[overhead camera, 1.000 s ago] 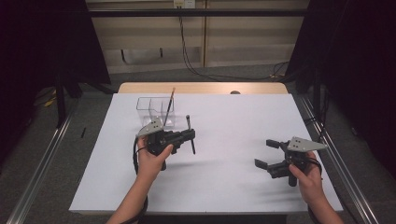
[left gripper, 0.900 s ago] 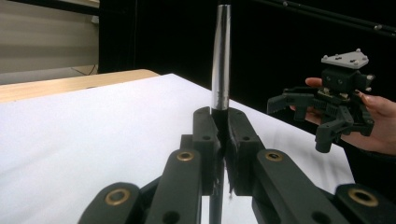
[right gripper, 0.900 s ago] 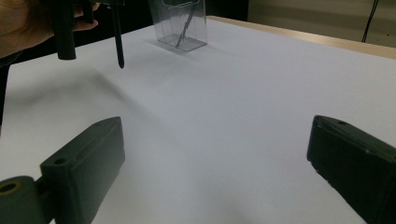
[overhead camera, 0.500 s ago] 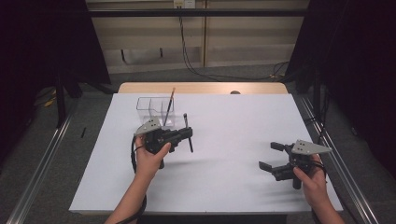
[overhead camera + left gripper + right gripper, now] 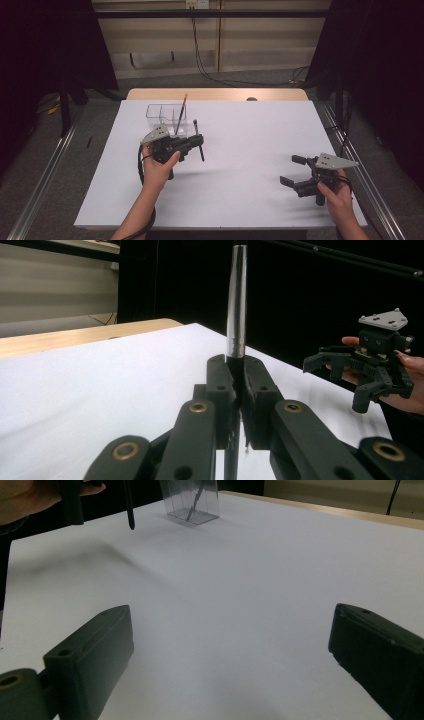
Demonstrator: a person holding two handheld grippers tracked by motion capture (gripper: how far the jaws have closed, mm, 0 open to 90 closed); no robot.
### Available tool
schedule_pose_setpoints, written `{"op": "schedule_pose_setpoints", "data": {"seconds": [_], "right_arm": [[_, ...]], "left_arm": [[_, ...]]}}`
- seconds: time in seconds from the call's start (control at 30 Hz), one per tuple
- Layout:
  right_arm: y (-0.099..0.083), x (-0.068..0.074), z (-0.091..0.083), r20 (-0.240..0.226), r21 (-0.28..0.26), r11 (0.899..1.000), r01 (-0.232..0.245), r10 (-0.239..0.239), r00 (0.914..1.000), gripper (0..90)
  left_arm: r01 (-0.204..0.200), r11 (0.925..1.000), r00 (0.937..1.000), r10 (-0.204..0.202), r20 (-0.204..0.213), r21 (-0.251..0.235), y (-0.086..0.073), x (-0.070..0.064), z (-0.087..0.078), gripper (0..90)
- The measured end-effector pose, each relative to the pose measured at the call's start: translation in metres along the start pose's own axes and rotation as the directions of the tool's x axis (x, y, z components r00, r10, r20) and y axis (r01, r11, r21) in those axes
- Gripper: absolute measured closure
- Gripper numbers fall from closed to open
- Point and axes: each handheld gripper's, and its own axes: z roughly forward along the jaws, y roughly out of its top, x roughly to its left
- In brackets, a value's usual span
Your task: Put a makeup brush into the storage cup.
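- Left hand-held gripper (image 5: 192, 143) is up off the white surface (image 5: 250, 135), jaws pointing across toward the right, and it's clamped on a thin dark brush (image 5: 198, 140).
- In the left gripper view the jaws are closed tight around that brush (image 5: 236, 315). The shiny metal part of the shaft stands straight up out of them and the dark rest pokes out below.
- From the high view the brush is roughly upright with a slight lean, just right of the clear plastic organizer (image 5: 165, 117) and close to it, not touching as far as I can see.
- The organizer sits near the far left part of the surface and already has another stick-like brush (image 5: 181, 112) leaning in it.
- Left hand (image 5: 157, 167) wraps the gripper body from underneath, with the forearm coming up from the bottom edge at an angle.
- Right hand-held gripper (image 5: 293, 170) is way over at the near right of the surface, well apart from everything, jaws spread wide and holding nothing.
- The right gripper view has both jaws far apart with bare white surface between them.
- Right hand (image 5: 336, 192) grips it low, near the front edge of the surface.
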Motion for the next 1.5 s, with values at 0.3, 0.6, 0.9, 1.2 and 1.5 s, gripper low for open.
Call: {"op": "schedule_pose_setpoints", "data": {"seconds": [0.3,0.6,0.9,1.2,1.5], "right_arm": [[-0.003,0.001,0.001,-0.005,-0.008,1.000,0.004,-0.004,1.0000,4.1],[-0.005,0.004,0.003,-0.024,-0.021,1.000,0.013,-0.014,0.9996,4.0],[-0.006,0.003,0.002,-0.033,-0.031,0.999,0.013,-0.014,0.9994,3.9],[-0.005,0.002,0.001,-0.040,-0.043,0.999,0.011,-0.012,0.9991,3.9],[-0.004,0.003,0.000,-0.042,-0.046,0.999,0.011,-0.013,0.9990,3.9]], "left_arm": [[0.008,1.0000,0.9998,-0.008,-0.018,0.004,0.003,0.005,-0.002,83.8],[0.008,0.9999,0.9994,-0.008,-0.033,0.009,0.008,0.010,-0.004,83.8],[0.009,0.9995,0.9992,-0.008,-0.040,0.029,0.019,0.013,-0.002,83.8],[0.013,0.9989,0.9982,-0.010,-0.058,0.046,0.029,0.019,0.000,83.8],[0.006,0.9990,0.9967,-0.002,-0.082,0.044,0.043,0.023,-0.001,83.8]]}}
